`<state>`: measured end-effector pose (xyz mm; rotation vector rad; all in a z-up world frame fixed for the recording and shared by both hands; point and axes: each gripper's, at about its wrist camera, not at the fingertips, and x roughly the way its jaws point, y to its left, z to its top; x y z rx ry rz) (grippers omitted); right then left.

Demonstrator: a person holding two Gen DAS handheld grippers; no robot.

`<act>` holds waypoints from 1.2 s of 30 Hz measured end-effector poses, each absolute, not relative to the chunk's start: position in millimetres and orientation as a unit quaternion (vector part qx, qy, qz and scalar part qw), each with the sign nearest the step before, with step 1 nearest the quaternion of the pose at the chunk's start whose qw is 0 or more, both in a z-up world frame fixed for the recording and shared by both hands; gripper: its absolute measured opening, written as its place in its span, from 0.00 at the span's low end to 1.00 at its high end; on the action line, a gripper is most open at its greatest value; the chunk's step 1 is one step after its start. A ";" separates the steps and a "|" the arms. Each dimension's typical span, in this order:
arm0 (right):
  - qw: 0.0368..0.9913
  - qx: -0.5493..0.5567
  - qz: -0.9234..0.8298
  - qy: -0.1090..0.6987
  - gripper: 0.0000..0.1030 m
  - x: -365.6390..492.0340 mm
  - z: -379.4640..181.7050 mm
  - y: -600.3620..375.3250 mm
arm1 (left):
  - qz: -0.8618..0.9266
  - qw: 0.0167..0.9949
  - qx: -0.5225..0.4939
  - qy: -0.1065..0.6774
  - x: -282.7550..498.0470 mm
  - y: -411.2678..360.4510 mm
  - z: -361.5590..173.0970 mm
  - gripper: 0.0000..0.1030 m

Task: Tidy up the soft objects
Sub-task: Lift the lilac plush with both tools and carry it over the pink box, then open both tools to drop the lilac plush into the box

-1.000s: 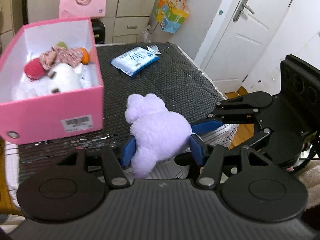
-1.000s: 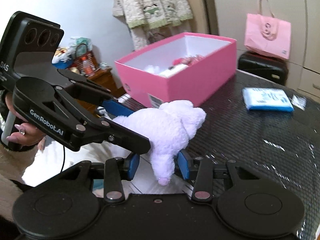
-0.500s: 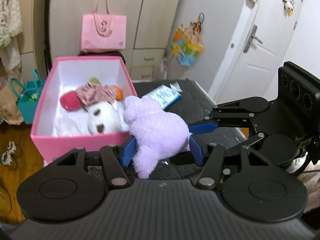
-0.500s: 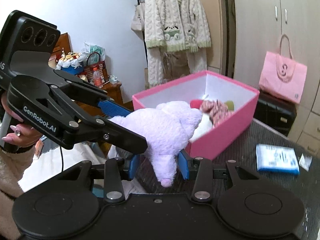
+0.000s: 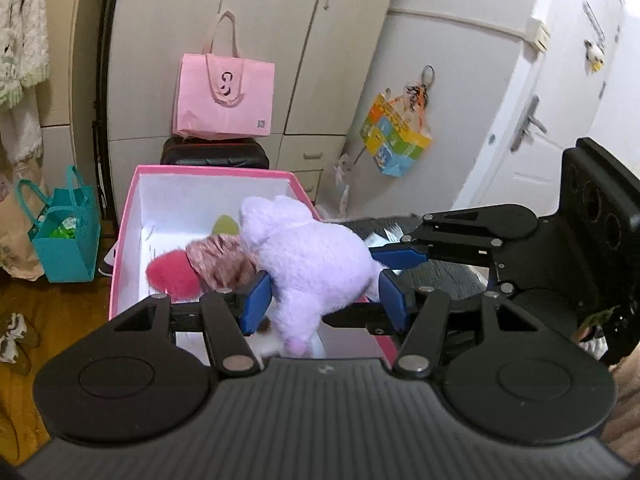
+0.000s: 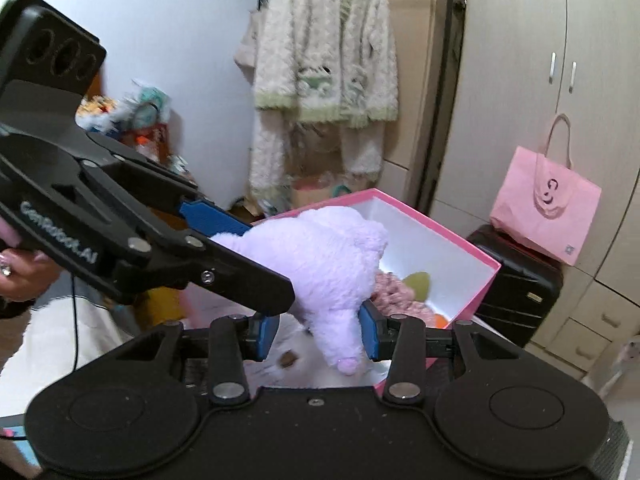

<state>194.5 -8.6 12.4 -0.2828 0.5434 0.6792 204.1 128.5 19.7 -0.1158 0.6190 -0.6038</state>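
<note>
Both grippers are shut on one lilac plush toy [image 5: 316, 260] and hold it in the air over the open pink box [image 5: 208, 170]. My left gripper [image 5: 324, 300] clamps its body from both sides. My right gripper [image 6: 318, 334] clamps a lower limb of the plush toy [image 6: 320, 256]. The box [image 6: 452, 240] holds a red plush [image 5: 172, 274], a pink patterned soft piece [image 5: 224, 258], a green item [image 5: 226, 224] and a white plush [image 6: 304, 364] under the toy.
A pink tote bag [image 5: 224, 98] sits on a black suitcase [image 5: 212, 152] behind the box, by the wardrobe. A teal bag [image 5: 66, 240] stands on the floor at left. The dark mesh tabletop [image 5: 432, 272] lies to the right, and a white door [image 5: 532, 128] beyond it.
Both grippers have lifted the lilac plush off the tabletop and carried it left, from beside the pink box to above its open inside. The grip has stayed the same.
</note>
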 end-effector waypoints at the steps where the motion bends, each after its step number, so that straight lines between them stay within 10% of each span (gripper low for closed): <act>1: 0.897 -0.139 0.326 0.265 0.46 203.5 13.5 -7.1 | -0.290 0.908 -0.060 0.297 213.7 130.4 17.9 0.55; 19: 0.868 -0.188 0.337 0.314 0.46 306.8 -28.3 26.3 | -0.215 0.905 -0.049 0.363 317.4 136.9 -28.4 0.55; 36: 0.891 -0.152 0.297 0.307 0.51 268.8 -8.7 -13.5 | -0.220 0.924 -0.057 0.307 253.6 146.7 15.7 0.62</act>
